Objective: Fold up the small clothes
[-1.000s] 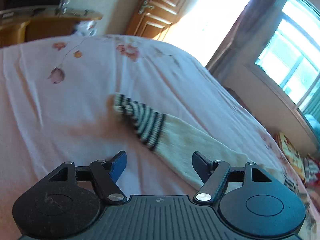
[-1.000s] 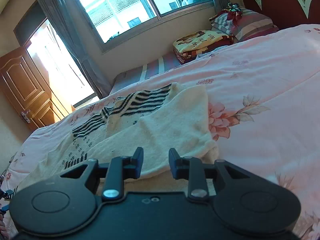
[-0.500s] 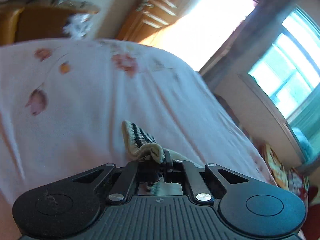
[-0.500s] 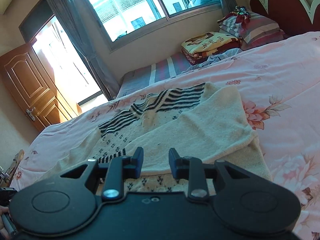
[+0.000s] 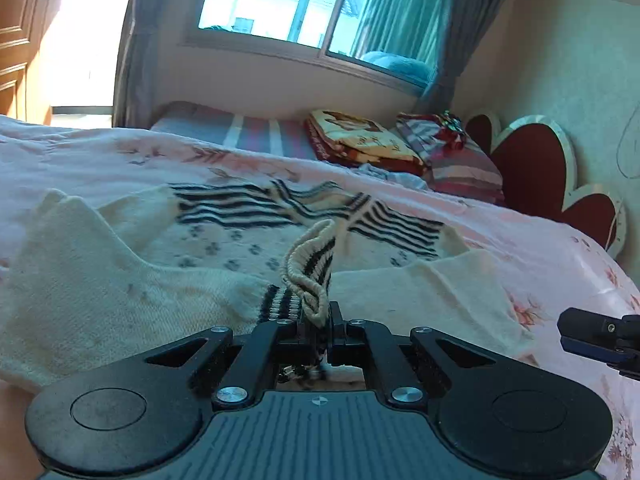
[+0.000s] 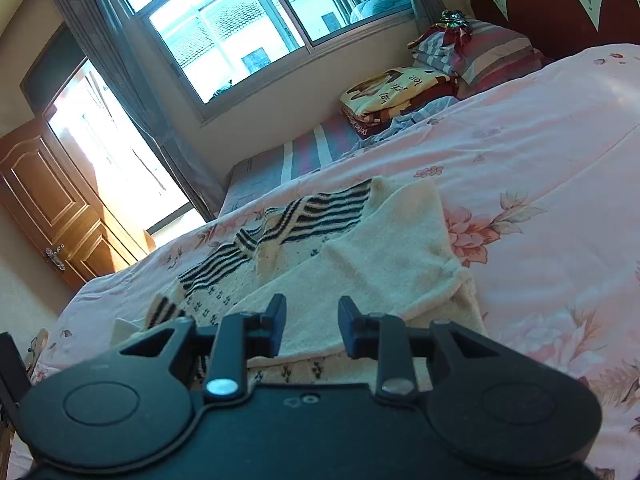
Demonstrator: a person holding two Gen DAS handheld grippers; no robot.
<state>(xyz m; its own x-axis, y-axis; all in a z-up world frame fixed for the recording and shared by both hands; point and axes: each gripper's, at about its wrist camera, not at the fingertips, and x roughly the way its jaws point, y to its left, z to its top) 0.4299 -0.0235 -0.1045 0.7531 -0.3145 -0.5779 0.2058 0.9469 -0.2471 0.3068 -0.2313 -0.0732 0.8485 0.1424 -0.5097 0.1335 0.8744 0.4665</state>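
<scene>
A cream knit sweater point(image 5: 224, 248) with black stripes and small paw prints lies on the pink bed, one sleeve folded across its body. My left gripper point(image 5: 320, 320) is shut on the striped cuff point(image 5: 310, 268) of the other sleeve and holds it over the sweater's body. In the right wrist view the sweater point(image 6: 360, 256) lies just ahead, and my right gripper point(image 6: 312, 320) is open and empty, hovering over the folded sleeve near the hem. The right gripper's tip also shows in the left wrist view point(image 5: 596, 338).
The pink flowered bedsheet point(image 6: 540, 168) spreads to the right. Folded blankets point(image 6: 396, 88) and striped pillows point(image 6: 492, 52) lie at the far side by a red headboard point(image 5: 536, 160). A window point(image 5: 304, 4) and a wooden door point(image 6: 44, 200) stand beyond the bed.
My left gripper closed on the striped cuff and carried it across, swinging round to face the sweater's body. The right gripper stayed open and drew back a little.
</scene>
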